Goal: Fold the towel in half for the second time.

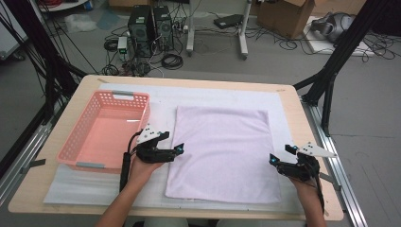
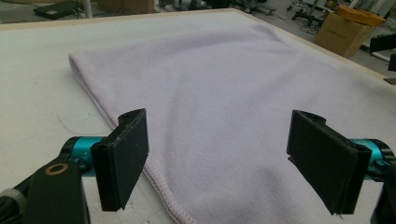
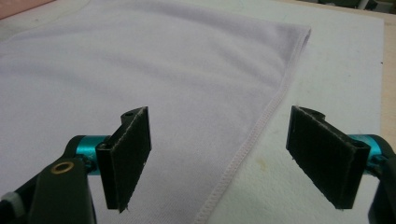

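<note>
Towel (image 1: 222,151) lies flat; each hand-held gripper, left (image 1: 176,150) and right (image 1: 280,159), straddles a side hem, jaws apart.

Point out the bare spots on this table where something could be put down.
Free: the white mat in front of the pink basket, the strip behind the lilac towel, and the basket's empty floor. Crowded: the towel's side edges, where the left gripper and right gripper hover.

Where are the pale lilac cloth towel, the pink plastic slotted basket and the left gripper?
Pale lilac cloth towel (image 1: 222,151), high view, middle of its flat top.
Pink plastic slotted basket (image 1: 124,96), high view, far rim.
Left gripper (image 2: 217,158), left gripper view, midway between its open fingertips.
</note>
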### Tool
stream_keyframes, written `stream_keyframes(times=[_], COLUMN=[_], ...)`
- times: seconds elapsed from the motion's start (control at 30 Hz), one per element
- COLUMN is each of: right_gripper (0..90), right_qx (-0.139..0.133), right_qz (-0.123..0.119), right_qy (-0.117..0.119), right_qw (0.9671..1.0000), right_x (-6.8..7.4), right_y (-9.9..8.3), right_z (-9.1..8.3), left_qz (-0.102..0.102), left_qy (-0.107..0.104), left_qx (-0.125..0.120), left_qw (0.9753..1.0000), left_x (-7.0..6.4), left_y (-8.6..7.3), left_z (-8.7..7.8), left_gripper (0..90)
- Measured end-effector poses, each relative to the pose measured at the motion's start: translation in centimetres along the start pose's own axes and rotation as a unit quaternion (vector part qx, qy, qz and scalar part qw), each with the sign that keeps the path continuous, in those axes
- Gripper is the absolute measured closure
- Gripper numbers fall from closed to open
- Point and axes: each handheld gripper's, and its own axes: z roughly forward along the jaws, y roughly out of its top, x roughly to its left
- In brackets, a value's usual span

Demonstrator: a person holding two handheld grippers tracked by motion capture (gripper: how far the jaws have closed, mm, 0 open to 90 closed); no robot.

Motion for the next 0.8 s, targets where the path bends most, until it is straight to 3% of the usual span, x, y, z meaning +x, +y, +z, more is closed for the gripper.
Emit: stream_keyframes(times=[0.27,0.57,0.63,0.73,0.8], right_gripper=[20.8,20.8,20.8,20.9,21.3], right_qx=[0.008,0.027,0.031,0.038,0.042], right_qz=[0.008,0.010,0.010,0.013,0.016], right_qy=[0.002,0.004,0.003,0.000,-0.002], right_qw=[0.9999,0.9996,0.9995,0.9992,0.9990], right_x=[-0.2,-0.9,-1.2,-1.6,-1.8], right_y=[0.2,1.2,1.6,2.2,2.6], right_z=[0.9,2.2,2.7,3.6,4.2], left_qz=[-0.024,-0.037,-0.044,-0.042,-0.051], left_qy=[-0.005,0.014,0.016,0.035,0.048], left_qx=[-0.008,0.009,0.022,0.041,0.055], left_qw=[0.9997,0.9992,0.9986,0.9977,0.9960], left_x=[0.5,1.6,2.0,2.7,3.4], left_y=[1.2,3.2,3.5,3.7,3.8], left_z=[0.7,2.8,3.6,4.8,5.7], left_gripper=[18.9,20.0,21.7,24.2,24.7])
